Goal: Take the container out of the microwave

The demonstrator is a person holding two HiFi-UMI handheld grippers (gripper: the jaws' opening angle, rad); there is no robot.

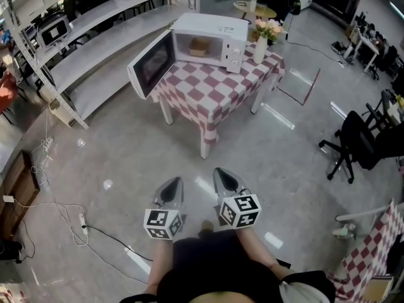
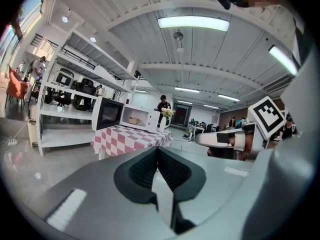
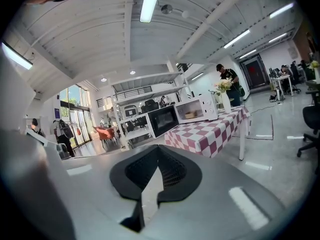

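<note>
A white microwave [image 1: 211,38] stands on a table with a red-and-white checked cloth [image 1: 214,90], its door [image 1: 151,62] swung wide open to the left. Inside sits a small tan container [image 1: 199,48], also seen in the left gripper view [image 2: 133,120] and the right gripper view [image 3: 190,115]. Both grippers are held low over the floor, well short of the table. My left gripper [image 1: 173,188] [image 2: 157,151] is shut with nothing in it. My right gripper [image 1: 226,180] [image 3: 157,151] is also shut and empty, side by side with the left.
A white vase of flowers [image 1: 261,46] stands right of the microwave. Long grey shelving [image 1: 95,36] runs along the left. Cables and a power strip [image 1: 82,223] lie on the floor at left. A black office chair [image 1: 350,144] is at right. A person [image 3: 229,84] stands behind the table.
</note>
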